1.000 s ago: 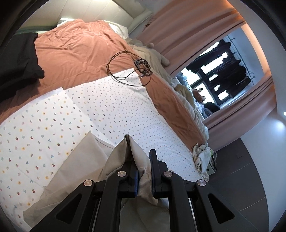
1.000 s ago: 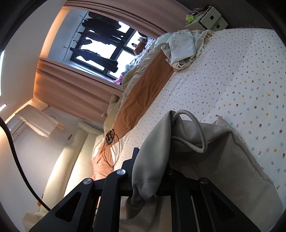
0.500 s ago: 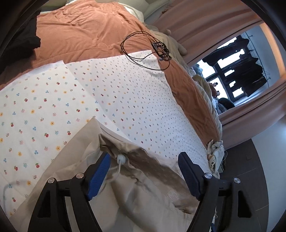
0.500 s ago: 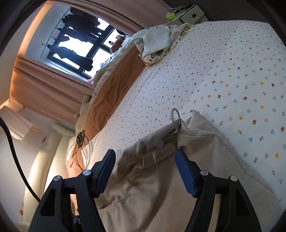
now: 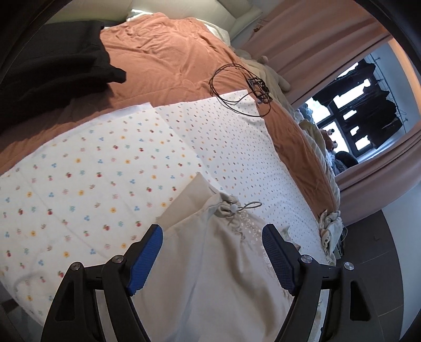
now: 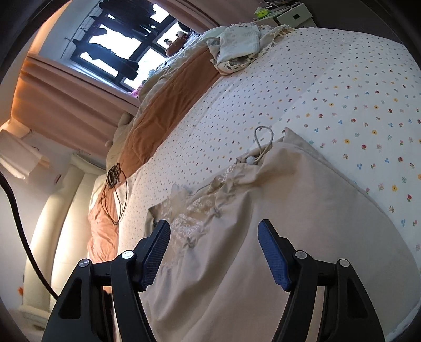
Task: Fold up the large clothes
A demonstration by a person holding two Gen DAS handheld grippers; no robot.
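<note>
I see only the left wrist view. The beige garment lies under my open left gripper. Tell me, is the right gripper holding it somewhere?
Observer: No. The right gripper is open above the beige garment, gripping nothing.
Operator: Is anything at the bed's far corner beyond what I see?
Observer: Yes, a crumpled pile of pale cloth lies there, with a small white cabinet behind it.
Operator: And the drawstring loop?
Observer: In the right view the drawstring loop lies on the floral sheet, just past the garment's edge.
</note>
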